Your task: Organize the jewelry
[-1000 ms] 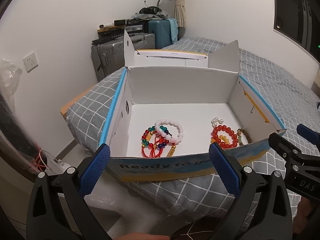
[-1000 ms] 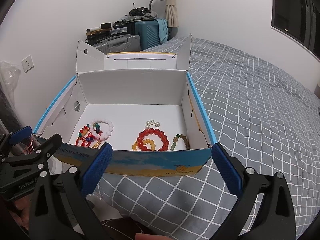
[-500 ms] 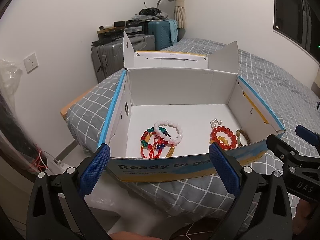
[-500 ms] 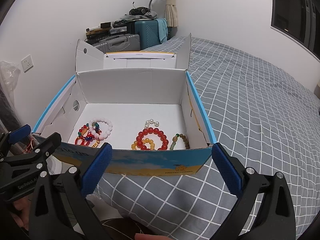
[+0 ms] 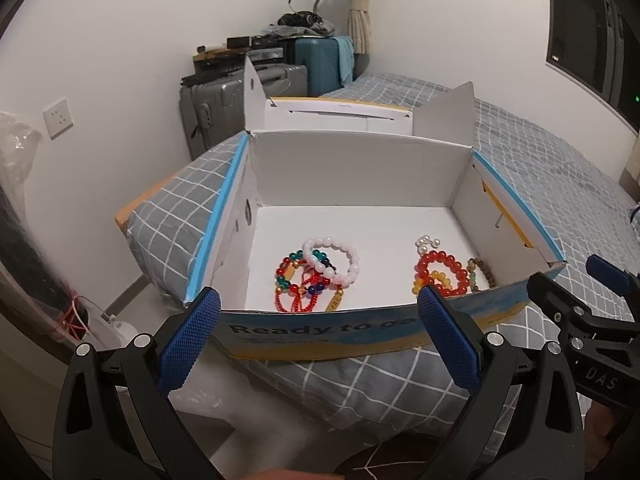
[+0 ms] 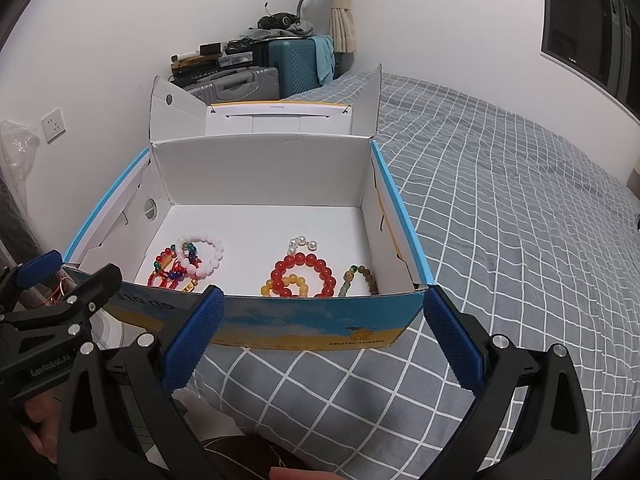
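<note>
Ahead of both my tongs, the grey checked bed [image 6: 500, 208] carries an open cardboard box [image 5: 360, 172]. My left tongs [image 5: 320, 340] and right tongs [image 6: 320, 336] gape wide, empty, short of its front wall. Inside, beyond my left tongs, lie a pink-white bead bracelet [image 5: 332, 258] over multicoloured strands [image 5: 298, 286]; beyond my right, a red bead bracelet [image 6: 306, 274], then small pearls [image 6: 300, 243].
</note>
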Demonstrator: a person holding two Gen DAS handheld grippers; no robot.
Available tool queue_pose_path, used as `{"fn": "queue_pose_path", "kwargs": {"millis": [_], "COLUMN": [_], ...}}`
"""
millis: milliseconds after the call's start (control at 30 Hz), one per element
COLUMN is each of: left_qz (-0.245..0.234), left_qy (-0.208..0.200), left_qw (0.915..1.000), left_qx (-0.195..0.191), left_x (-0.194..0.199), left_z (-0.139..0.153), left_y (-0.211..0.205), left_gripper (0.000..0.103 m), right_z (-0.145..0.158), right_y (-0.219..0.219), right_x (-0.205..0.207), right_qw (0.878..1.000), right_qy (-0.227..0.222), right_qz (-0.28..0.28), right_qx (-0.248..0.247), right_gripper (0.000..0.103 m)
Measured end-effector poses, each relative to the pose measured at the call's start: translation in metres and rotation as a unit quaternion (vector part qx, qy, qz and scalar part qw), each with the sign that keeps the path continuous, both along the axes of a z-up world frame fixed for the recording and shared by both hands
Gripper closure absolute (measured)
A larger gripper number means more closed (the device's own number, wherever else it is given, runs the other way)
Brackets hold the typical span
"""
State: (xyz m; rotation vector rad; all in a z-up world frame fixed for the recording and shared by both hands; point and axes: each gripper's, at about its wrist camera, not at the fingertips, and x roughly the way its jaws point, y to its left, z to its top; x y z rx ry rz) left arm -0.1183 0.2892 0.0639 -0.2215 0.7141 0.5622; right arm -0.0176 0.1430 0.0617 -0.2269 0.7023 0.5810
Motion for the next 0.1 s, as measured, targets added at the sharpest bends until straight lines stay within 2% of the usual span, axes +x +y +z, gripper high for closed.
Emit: {"fn": "queue_pose_path", "kwargs": {"millis": [100], "left_qz": [0.004], "left_qy": [-0.002], "left_qw": [1.0], "left_qx": [-0.005], "left_x": [-0.001], "left_z": [0.0], "left_y": [0.0011], "left_gripper": [0.006], "right_z": [0.0002], "right_y": [-0.0007], "right_x": [0.0002], "right_qw": [1.0], "right_qy": [0.0], "right_qz": [-0.001], "right_qx": [0.001], "right_gripper": [0.008]}}
